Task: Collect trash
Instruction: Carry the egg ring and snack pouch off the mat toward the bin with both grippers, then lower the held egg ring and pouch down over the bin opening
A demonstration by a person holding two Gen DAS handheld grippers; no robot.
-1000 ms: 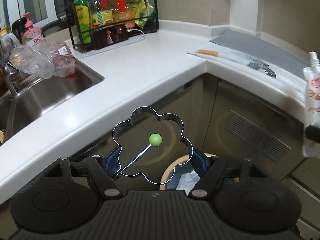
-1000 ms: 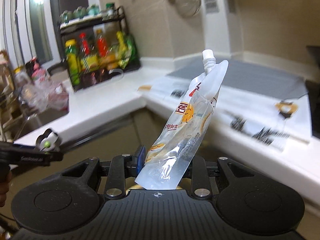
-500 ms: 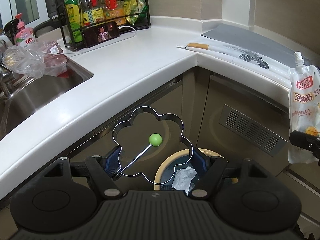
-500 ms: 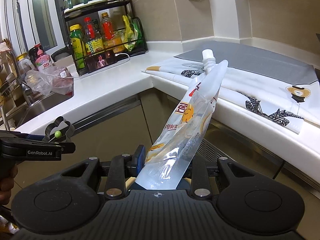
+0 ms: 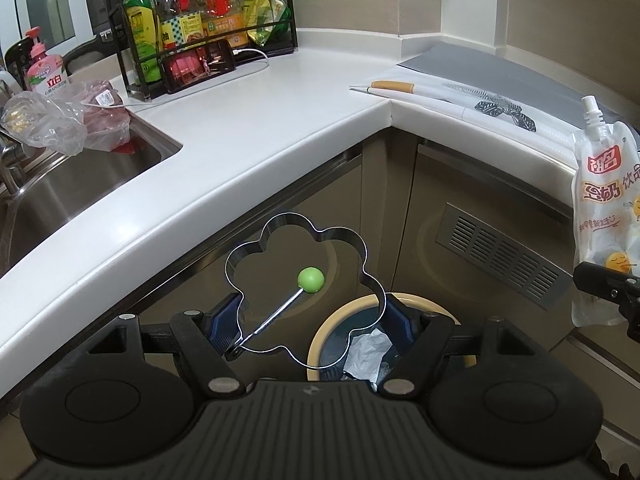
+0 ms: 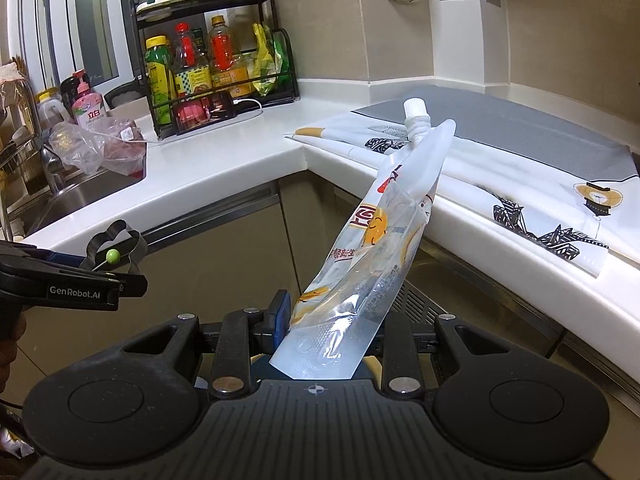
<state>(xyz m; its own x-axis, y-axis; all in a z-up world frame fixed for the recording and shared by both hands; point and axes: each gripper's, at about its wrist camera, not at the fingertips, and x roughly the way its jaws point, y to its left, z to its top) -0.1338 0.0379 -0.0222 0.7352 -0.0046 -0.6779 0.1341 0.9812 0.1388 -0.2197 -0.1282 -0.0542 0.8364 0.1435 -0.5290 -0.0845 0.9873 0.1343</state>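
My left gripper [image 5: 312,316] is shut on a flower-shaped metal egg ring [image 5: 280,224] with a green knob [image 5: 311,279]; its blue pads press on the ring's two sides. Below it stands a trash bin [image 5: 412,300] with a yellow rim and crumpled paper [image 5: 368,350] inside. My right gripper [image 6: 334,320] is shut on the bottom of an empty clear drink pouch [image 6: 380,236], which leans up to the right with its white spout [image 6: 416,114] on top. The pouch [image 5: 604,208] also hangs at the right edge of the left wrist view. The left gripper [image 6: 80,280] shows at the left of the right wrist view.
A white L-shaped counter [image 5: 248,120] wraps the corner above brown cabinets with a vent grille [image 5: 500,256]. On it are a bottle rack [image 5: 200,32], a phone [image 5: 198,65] on a cable and a patterned mat [image 6: 520,200]. Plastic bags [image 5: 64,120] lie at the sink [image 5: 60,184].
The left wrist view has shifted, so more of the bin shows under the ring and the pouch has come further in from the right. Both grips are unchanged.
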